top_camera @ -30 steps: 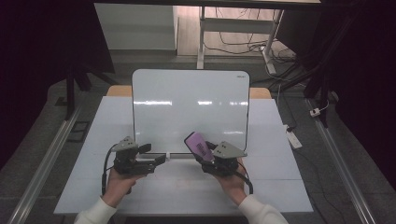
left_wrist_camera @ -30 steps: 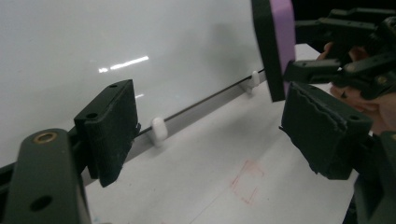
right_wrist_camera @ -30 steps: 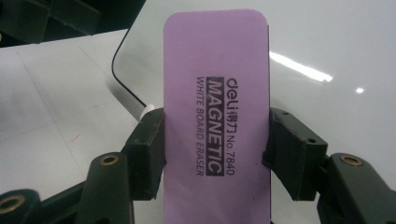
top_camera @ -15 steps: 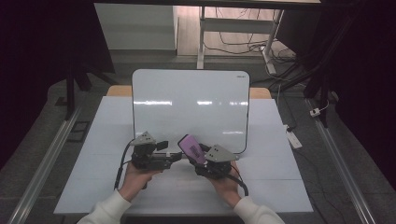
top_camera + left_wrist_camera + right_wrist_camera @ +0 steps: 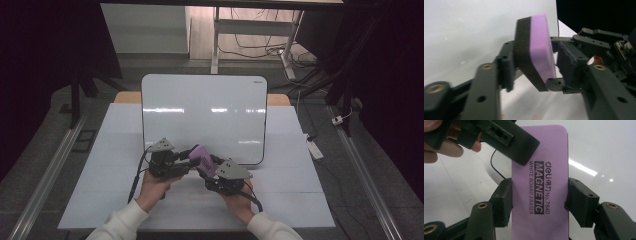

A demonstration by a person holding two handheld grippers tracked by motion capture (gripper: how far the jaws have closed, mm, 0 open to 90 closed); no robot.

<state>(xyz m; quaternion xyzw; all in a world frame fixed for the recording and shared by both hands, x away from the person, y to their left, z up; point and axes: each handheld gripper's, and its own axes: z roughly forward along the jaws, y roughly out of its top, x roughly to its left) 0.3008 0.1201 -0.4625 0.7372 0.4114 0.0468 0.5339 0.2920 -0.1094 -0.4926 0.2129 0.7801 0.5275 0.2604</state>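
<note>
Right gripper (image 5: 540, 202): jaws clamp eraser (image 5: 540, 182) across its width
Left gripper (image 5: 534, 72): jaws have just been closing; pads meet eraser's faces
Eraser axis: long axis aims toward whiteboard (image 5: 205, 115)
Eraser place: just before whiteboard's near edge

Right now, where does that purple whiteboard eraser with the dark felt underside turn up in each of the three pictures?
High view: the purple whiteboard eraser sits low and centre, between the two grippers, in front of the whiteboard.
Left gripper view: centre, on edge, dark felt side to the left.
Right gripper view: centre, printed purple face toward the camera, clamped by its long edges.
Shared landmark: the glossy whiteboard behind it.
</note>
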